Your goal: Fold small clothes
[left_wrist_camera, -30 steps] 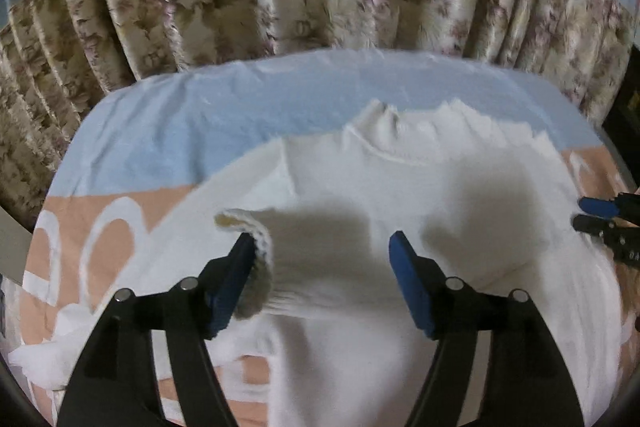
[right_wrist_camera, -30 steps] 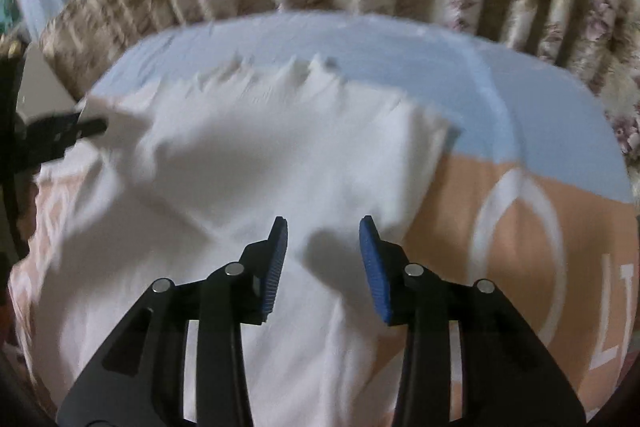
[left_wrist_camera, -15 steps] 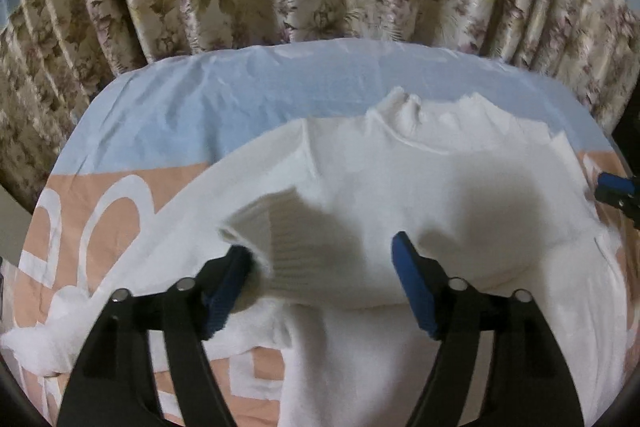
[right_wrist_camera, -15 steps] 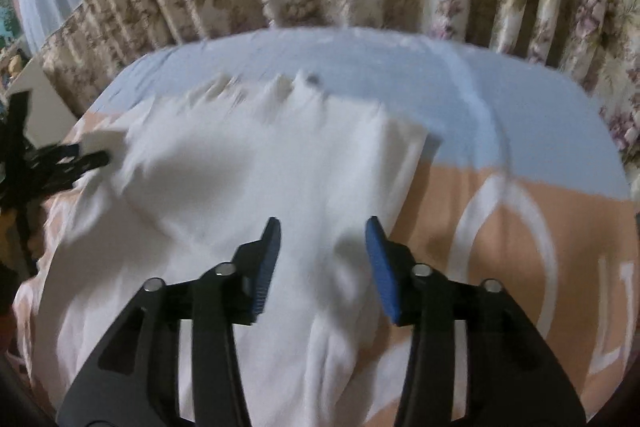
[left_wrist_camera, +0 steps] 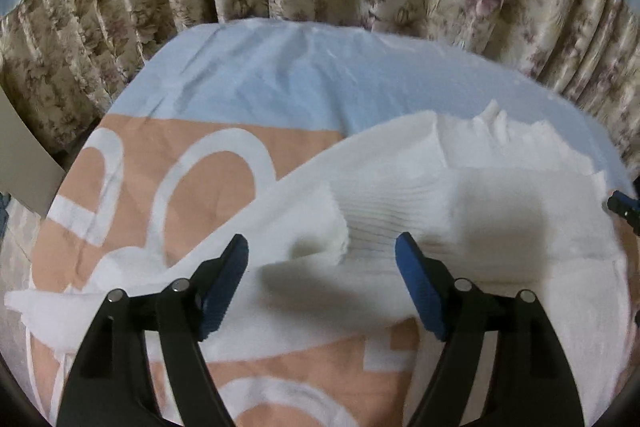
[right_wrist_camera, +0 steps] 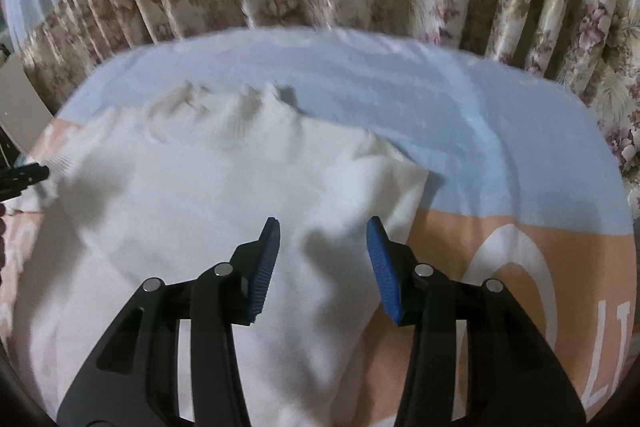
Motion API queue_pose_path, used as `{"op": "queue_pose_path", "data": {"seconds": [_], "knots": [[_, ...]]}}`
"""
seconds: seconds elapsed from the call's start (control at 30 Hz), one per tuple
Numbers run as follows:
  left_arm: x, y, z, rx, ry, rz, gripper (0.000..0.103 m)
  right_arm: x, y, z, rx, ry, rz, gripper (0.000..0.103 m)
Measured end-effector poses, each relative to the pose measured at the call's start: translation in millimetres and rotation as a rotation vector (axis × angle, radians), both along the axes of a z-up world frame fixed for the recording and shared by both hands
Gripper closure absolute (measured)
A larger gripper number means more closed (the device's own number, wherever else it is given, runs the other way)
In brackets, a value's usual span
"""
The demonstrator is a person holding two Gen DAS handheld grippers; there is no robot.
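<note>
White knit sweater (sleeve folded in)

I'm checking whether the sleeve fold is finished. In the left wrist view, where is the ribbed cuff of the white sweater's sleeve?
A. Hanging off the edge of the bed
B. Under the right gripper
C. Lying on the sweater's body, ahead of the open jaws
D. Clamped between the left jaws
C: the cuff lies free on the white sweater, with the left gripper open, touching nothing.
</note>
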State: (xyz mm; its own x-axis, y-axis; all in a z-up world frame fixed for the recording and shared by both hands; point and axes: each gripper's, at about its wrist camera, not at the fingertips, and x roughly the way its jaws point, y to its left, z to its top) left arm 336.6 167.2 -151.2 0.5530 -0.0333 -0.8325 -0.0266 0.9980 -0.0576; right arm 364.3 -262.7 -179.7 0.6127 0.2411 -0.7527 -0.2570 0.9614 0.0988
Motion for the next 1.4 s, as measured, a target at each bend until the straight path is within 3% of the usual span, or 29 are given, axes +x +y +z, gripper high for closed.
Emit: {"op": "queue_pose_path", "data": {"seconds": [0.07,0.2,0.3,0.57,0.97,1.07,1.17,1.33,1.4], "knots": [[-11.7,-0.7,9.5,0.010,-0.013,-0.002,0.016,-19.7,10.7,19.7,0.005,-0.048,0.014,0.041],[-34.4,-3.1,25.0,0.037,-0.031,0.020,0.010,-50.2,34.4,44.5,0.025,-0.096,0.022,0.026],[-54.1,1.3,29.3,-0.002,-0.020,0.055,0.009,-67.8,54.5,54.7,0.000,-0.128,0.012,0.012],[-89.6,39.9,25.7,0.042,-0.014,0.136,0.009,-80.7,108.4,67.3,-0.115,-0.182,0.004,0.003],[-126.4,196.0,32.3,-0.035,-0.039,0.432,0.009,-68.6,157.3,55.5,-0.178,-0.157,0.053,0.003],[-128.5,231.5,26.8,-0.065,-0.005,0.501,0.026,-66.2,158.3,51.7,-0.172,-0.141,0.049,0.003],[-131.1,266.3,12.5,-0.160,0.049,0.594,0.041,-64.3,156.9,48.8,-0.182,-0.134,0.042,0.003],[-124.5,287.3,-3.2,-0.193,0.083,0.651,0.072,-61.6,153.7,47.1,-0.198,-0.132,0.032,0.004],[-122.4,290.2,-6.0,-0.217,0.082,0.667,0.076,-60.3,151.0,46.6,-0.196,-0.130,0.026,0.004]]}}
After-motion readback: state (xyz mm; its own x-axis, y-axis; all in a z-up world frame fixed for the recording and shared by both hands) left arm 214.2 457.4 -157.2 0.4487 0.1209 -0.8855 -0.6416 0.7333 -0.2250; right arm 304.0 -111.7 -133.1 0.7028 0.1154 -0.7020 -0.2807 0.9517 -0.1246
